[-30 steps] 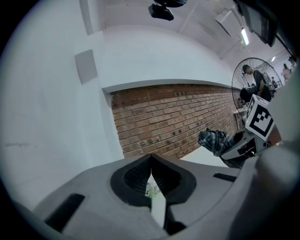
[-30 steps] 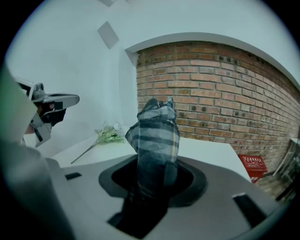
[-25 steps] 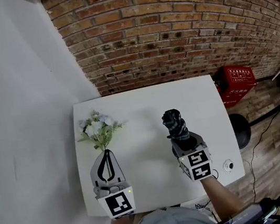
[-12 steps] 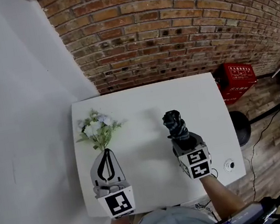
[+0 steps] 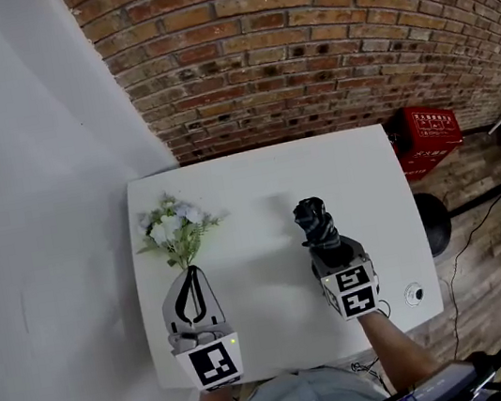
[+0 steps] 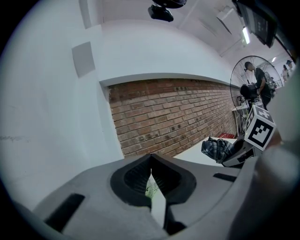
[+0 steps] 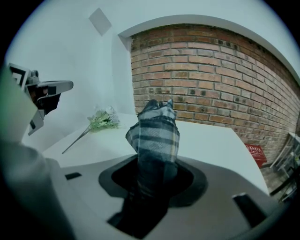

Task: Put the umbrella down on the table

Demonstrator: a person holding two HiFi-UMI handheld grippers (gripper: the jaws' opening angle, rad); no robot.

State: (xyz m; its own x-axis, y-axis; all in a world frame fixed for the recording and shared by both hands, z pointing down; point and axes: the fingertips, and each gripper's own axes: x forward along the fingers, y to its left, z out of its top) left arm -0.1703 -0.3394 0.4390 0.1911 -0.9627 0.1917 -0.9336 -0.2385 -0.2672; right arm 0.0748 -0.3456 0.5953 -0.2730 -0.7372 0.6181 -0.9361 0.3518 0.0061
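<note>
Folded umbrella — dark plaid fabric, bundled, tilted upward over white table, clamped in right gripper

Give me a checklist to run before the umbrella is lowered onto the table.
1. Grip: right gripper closed on the plaid umbrella: ok.
2. Landing spot: bare white table ahead of the umbrella: ok.
3. Flowers lie well to the left, apart from the umbrella: ok.
4. Left gripper shut, holding nothing, off to the left side: ok.
5. Small round object sits at the table's right corner, out of the way: ok.
6. Umbrella already touching the table: cannot tell.
</note>
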